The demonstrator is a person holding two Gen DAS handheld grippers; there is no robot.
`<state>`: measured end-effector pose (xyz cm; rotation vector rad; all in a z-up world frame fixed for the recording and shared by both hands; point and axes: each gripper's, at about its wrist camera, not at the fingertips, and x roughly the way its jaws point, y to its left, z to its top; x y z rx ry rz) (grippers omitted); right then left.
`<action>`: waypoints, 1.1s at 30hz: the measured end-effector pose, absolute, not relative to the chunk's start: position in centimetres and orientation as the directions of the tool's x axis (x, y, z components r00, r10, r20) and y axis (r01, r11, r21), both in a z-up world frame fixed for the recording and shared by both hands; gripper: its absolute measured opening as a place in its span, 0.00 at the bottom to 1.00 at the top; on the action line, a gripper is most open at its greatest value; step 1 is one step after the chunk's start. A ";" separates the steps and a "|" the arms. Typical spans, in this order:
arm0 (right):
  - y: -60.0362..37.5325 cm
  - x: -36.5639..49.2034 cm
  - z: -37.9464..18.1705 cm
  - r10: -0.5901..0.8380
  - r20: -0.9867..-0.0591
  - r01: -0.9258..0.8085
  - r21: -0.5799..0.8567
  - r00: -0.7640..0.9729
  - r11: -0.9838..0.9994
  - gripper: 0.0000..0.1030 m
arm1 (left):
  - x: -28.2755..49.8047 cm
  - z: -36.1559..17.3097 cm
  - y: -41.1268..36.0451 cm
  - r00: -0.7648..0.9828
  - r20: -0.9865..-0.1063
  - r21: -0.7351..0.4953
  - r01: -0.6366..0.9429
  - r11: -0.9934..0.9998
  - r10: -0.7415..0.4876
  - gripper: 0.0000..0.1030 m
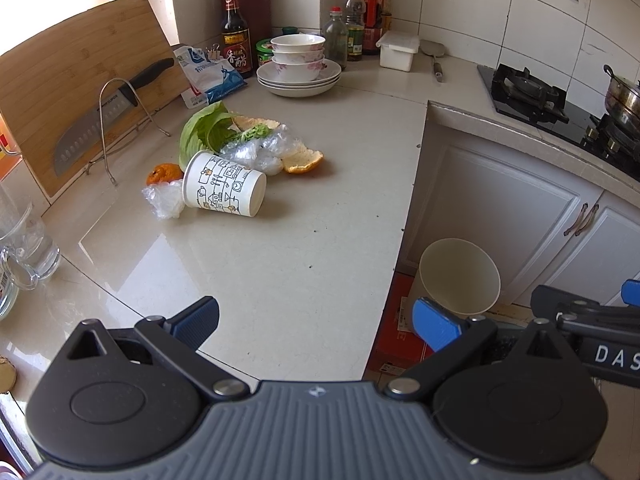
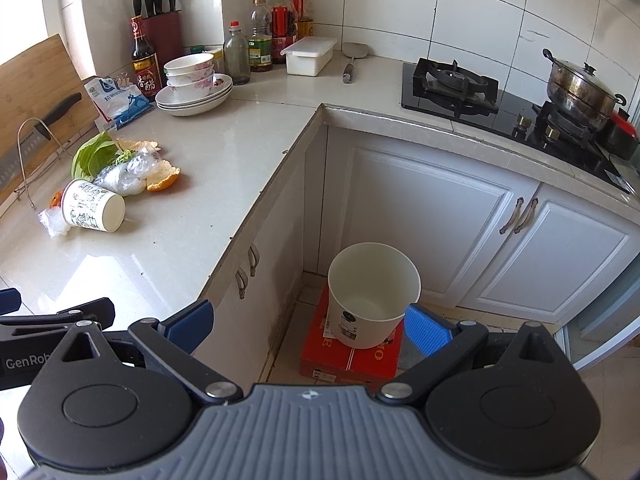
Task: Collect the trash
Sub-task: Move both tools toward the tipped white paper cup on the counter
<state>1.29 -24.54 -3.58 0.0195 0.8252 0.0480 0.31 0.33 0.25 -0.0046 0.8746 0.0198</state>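
A pile of trash lies on the counter: a printed paper cup (image 1: pixel 224 186) on its side, a cabbage leaf (image 1: pixel 202 130), crumpled clear plastic (image 1: pixel 260 150), orange peel (image 1: pixel 303 160), a small orange piece (image 1: pixel 163 174) and a plastic scrap (image 1: pixel 166 200). The cup also shows in the right wrist view (image 2: pixel 94 210). A white bin (image 2: pixel 372 294) stands on a red box (image 2: pixel 352 356) on the floor; it also shows in the left wrist view (image 1: pixel 460 276). My left gripper (image 1: pixel 316 322) is open and empty above the counter's near part. My right gripper (image 2: pixel 308 322) is open and empty above the floor, near the bin.
A knife on a wire rack (image 1: pixel 104 120) leans against a cutting board (image 1: pixel 72 72). Stacked bowls and plates (image 1: pixel 298 64), bottles (image 1: pixel 236 36), a salt bag (image 1: pixel 208 74), glass mugs (image 1: pixel 20 248), a stove (image 2: pixel 452 88) and a pot (image 2: pixel 580 88) stand around. Cabinet doors (image 2: pixel 432 216) face the bin.
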 end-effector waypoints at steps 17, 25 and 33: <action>-26.9 5.5 -2.3 0.299 -0.619 -0.383 -0.003 0.726 0.924 1.00 | 1.8 0.8 -0.5 0.653 -0.746 -0.034 -0.231 0.972 0.129 0.99; -30.3 7.8 -1.8 0.410 -0.530 -0.509 -0.048 0.742 0.859 1.00 | 2.8 0.8 -1.6 0.672 -0.695 0.018 -0.341 0.940 0.257 0.99; -31.5 10.7 -2.4 0.503 -0.499 -0.595 -0.030 0.705 0.803 1.00 | 4.8 -0.2 -1.4 0.642 -0.698 0.061 -0.389 0.919 0.318 0.99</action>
